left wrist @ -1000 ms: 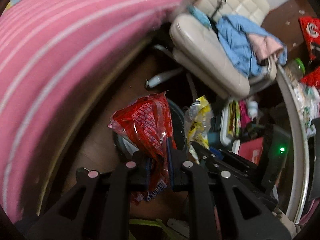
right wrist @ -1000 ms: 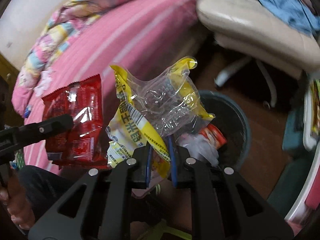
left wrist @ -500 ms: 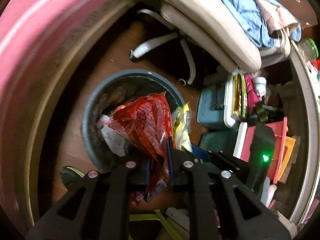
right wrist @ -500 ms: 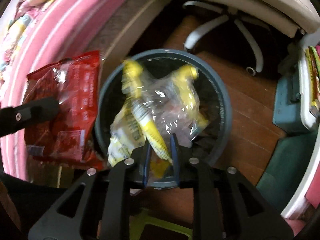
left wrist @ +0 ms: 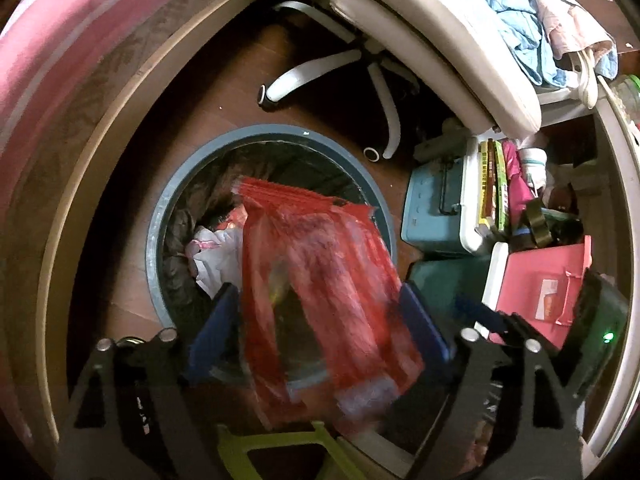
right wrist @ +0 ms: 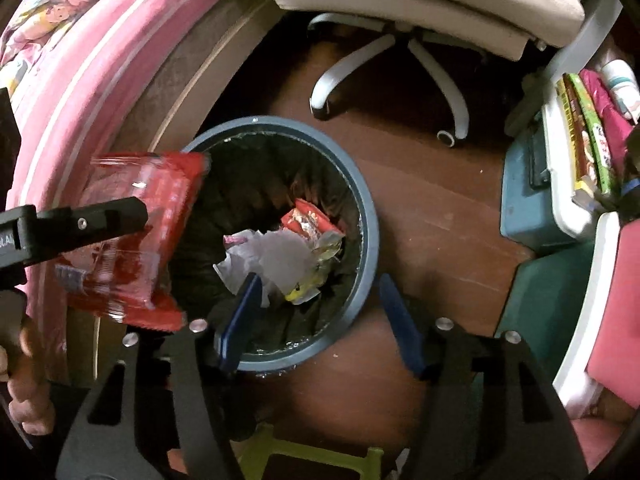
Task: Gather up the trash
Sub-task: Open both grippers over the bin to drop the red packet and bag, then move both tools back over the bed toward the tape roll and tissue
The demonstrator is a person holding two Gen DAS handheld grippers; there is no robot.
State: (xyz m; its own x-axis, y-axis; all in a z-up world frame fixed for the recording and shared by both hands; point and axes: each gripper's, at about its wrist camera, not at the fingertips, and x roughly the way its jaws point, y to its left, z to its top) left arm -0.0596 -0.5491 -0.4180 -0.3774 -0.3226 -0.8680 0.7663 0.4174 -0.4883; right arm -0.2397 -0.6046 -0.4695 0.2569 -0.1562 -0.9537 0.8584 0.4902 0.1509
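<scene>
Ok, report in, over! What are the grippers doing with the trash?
Both grippers open: left gripper, right gripper, right empty. Red wrapper loose between left's fingers, over the trash bin. Nothing blocking.

Red wrapper [left wrist: 320, 280]: print blurred, unreadable.
Wrappers in bin [right wrist: 308, 220]: print too small to read.
Green-spined packs [right wrist: 592, 148]: characters illegible.
Left gripper [right wrist: 8, 236] body: raised letters, partly cut off, not legible.
</scene>
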